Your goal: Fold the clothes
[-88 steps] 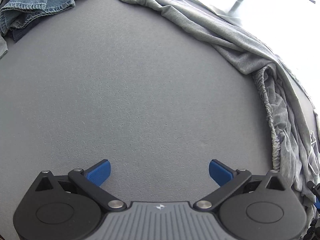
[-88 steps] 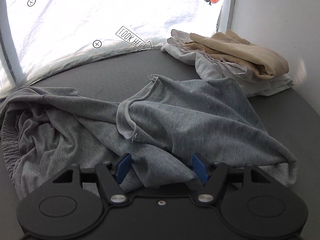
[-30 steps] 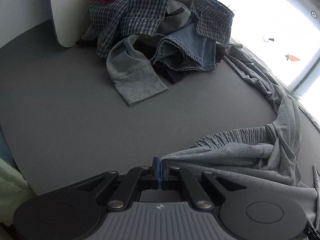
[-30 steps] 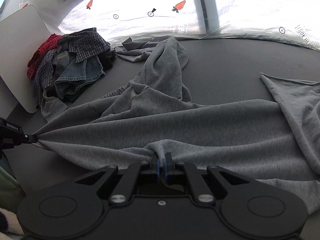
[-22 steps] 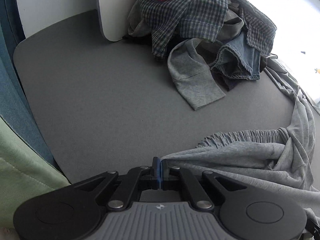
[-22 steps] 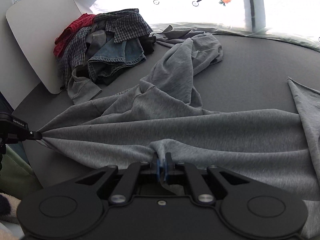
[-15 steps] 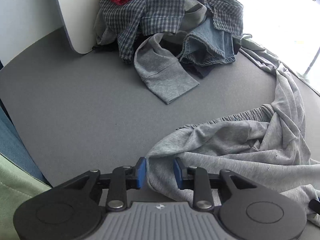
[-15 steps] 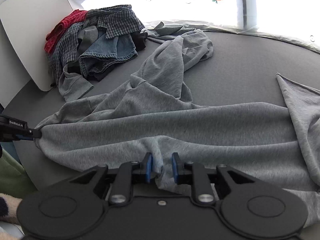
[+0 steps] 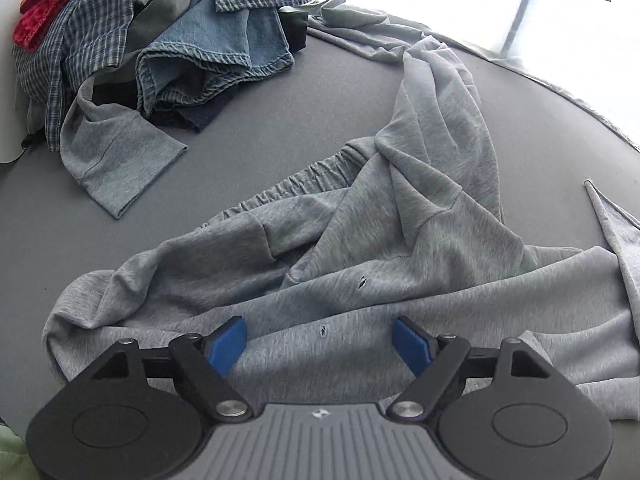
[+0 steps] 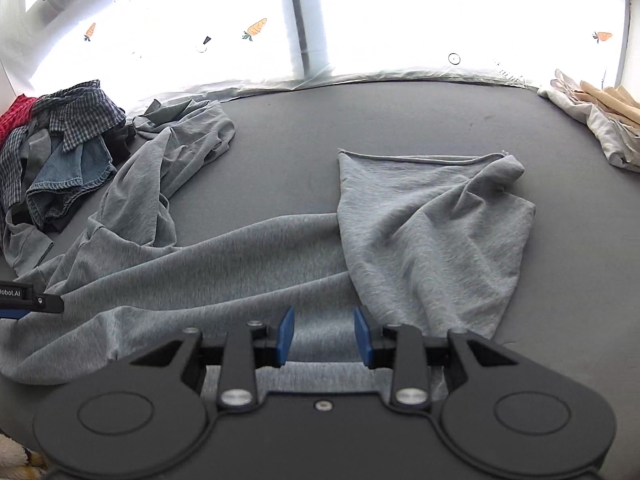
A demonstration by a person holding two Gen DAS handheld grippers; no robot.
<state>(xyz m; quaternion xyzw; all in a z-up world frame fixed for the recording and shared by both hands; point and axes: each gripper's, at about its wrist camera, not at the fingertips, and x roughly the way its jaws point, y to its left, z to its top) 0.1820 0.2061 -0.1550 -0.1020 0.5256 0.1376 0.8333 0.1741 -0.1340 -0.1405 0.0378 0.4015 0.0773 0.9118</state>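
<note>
Grey jersey trousers (image 9: 400, 248) lie rumpled on the dark grey table, elastic waistband toward the left. My left gripper (image 9: 320, 344) is open, its blue pads apart just above the near edge of the cloth, holding nothing. In the right wrist view the trousers (image 10: 224, 264) stretch across the near table, with one leg (image 10: 432, 224) folded up toward the right. My right gripper (image 10: 324, 336) is open over the near hem and holds nothing. The left gripper's tip (image 10: 28, 300) shows at the left edge of that view.
A pile of clothes, plaid shirt, denim and red cloth (image 9: 160, 40), sits at the far left against a white board. Folded cream and white clothes (image 10: 600, 120) lie at the far right. A bright window with carrot-print curtain (image 10: 256, 28) runs along the back.
Both grippers were shut on the grey trousers and pulled them taut; they have opened and let go. The cloth now lies slack on the table.
</note>
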